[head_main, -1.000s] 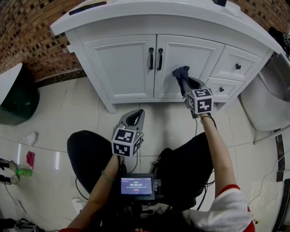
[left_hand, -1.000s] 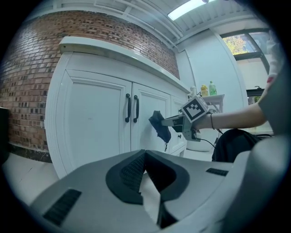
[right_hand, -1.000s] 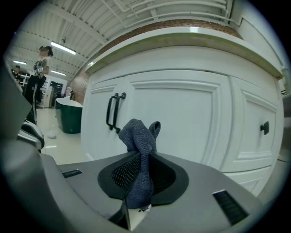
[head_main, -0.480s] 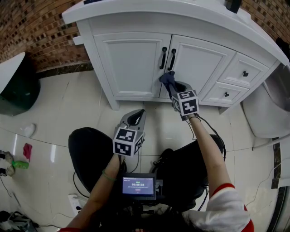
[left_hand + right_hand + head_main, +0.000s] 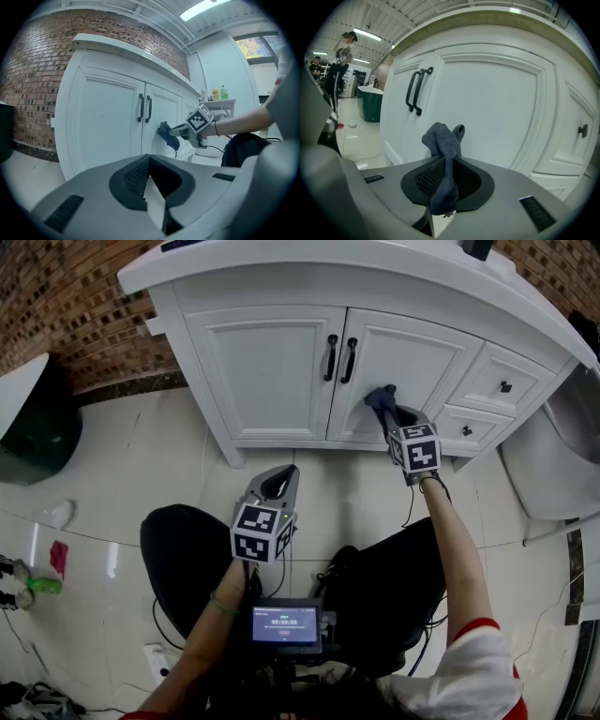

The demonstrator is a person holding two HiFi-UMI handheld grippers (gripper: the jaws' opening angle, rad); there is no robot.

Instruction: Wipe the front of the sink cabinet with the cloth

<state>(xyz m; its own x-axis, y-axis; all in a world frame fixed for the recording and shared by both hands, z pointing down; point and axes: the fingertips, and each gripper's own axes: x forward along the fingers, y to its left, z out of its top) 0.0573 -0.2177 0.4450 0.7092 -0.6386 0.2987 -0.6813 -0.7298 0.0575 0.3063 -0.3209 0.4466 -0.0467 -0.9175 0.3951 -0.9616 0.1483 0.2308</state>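
Observation:
The white sink cabinet (image 5: 267,371) has two doors with black handles (image 5: 339,359). A dark blue-grey cloth (image 5: 380,397) is pressed against the lower part of the right door (image 5: 412,357), with my right gripper (image 5: 388,412) shut on it. In the right gripper view the cloth (image 5: 443,140) sticks up between the jaws, close to the door panel (image 5: 497,108). My left gripper (image 5: 280,482) hangs low over the floor, apart from the cabinet, shut with nothing in it. The left gripper view shows the cloth (image 5: 168,134) on the door from the side.
Two small drawers (image 5: 504,386) sit to the right of the doors. A white fixture (image 5: 553,465) stands at the far right and a dark green bin (image 5: 28,442) at the left by the brick wall (image 5: 66,306). A small screen (image 5: 286,624) sits by my knees.
My right gripper swept the cloth left to below the handles, then back right across the lower right door. My left gripper has stayed where it was.

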